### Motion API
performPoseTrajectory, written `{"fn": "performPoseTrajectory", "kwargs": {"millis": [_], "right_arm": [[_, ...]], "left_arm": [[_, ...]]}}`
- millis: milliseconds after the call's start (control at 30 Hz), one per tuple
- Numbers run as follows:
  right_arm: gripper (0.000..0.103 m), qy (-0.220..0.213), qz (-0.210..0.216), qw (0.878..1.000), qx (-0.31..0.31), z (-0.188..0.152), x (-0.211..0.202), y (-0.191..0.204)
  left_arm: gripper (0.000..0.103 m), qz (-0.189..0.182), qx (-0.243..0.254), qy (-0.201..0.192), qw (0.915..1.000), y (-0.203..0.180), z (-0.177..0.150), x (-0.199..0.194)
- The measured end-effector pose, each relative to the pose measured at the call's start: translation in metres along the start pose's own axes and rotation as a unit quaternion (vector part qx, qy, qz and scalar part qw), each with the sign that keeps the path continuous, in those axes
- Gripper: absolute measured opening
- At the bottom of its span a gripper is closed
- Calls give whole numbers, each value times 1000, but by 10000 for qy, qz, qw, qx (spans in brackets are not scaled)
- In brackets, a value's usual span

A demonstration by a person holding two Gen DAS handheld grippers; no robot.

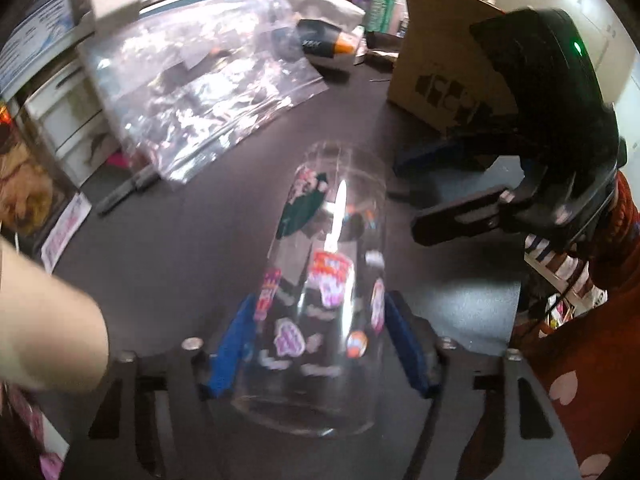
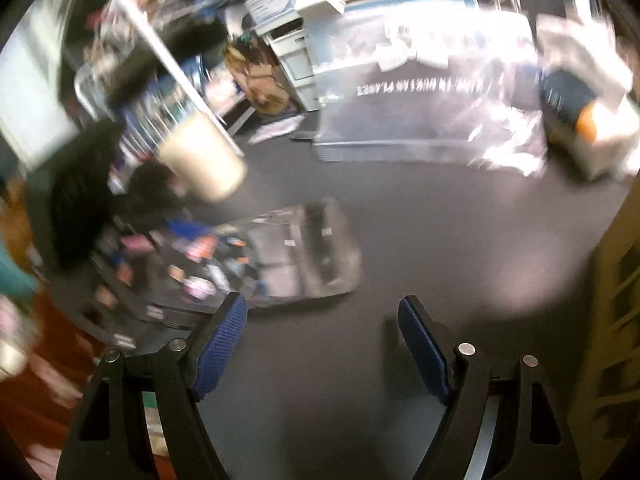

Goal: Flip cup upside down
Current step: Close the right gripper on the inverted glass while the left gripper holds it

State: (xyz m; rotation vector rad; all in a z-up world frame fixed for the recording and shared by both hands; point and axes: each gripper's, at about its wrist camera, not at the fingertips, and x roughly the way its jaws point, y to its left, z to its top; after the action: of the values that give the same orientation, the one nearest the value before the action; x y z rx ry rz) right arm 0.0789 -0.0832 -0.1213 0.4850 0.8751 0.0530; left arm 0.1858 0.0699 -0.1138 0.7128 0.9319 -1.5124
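Observation:
A clear glass cup (image 1: 328,280) with colourful stickers lies tilted, its far end pointing away over the dark table (image 1: 180,248). My left gripper (image 1: 320,340) is shut on the cup, its blue pads pressing both sides. The cup also shows in the right wrist view (image 2: 280,256), blurred, held on its side. My right gripper (image 2: 320,344) is open and empty above the dark table, to the right of the cup. The right gripper also shows in the left wrist view (image 1: 448,196), at the right of the cup.
A clear plastic bag (image 1: 200,84) lies at the back of the table. A cardboard box (image 1: 440,60) stands at the back right. A black marker (image 1: 124,192) lies near the left edge. Bottles and clutter stand behind.

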Motion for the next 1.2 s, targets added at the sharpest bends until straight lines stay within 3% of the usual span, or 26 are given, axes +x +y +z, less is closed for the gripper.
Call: {"fn": "performPoseTrajectory", "kwargs": {"millis": [133, 300, 500, 733, 833, 1067, 1200], "right_arm": [[76, 172, 663, 9950, 734, 3, 10, -5], [76, 309, 935, 9865, 1310, 6, 25, -2], [80, 265, 742, 9838, 1611, 18, 36, 1], [84, 373, 181, 9842, 1723, 33, 45, 11], [81, 265, -7, 9849, 1713, 37, 48, 13], [75, -53, 46, 9891, 1468, 34, 50, 20], [74, -362, -97, 9945, 979, 33, 41, 36]], "left_arm": [[59, 34, -139, -54, 9999, -5, -3, -2], [58, -72, -242, -158, 9996, -11, -5, -2], [58, -4, -373, -283, 9989, -9, -4, -1], [58, 84, -504, -452, 9977, -6, -7, -4], [59, 136, -586, -549, 9967, -2, -9, -5], [60, 302, -658, -757, 9945, -2, -18, -11], [61, 363, -652, -973, 9925, -5, -23, -18]]}}
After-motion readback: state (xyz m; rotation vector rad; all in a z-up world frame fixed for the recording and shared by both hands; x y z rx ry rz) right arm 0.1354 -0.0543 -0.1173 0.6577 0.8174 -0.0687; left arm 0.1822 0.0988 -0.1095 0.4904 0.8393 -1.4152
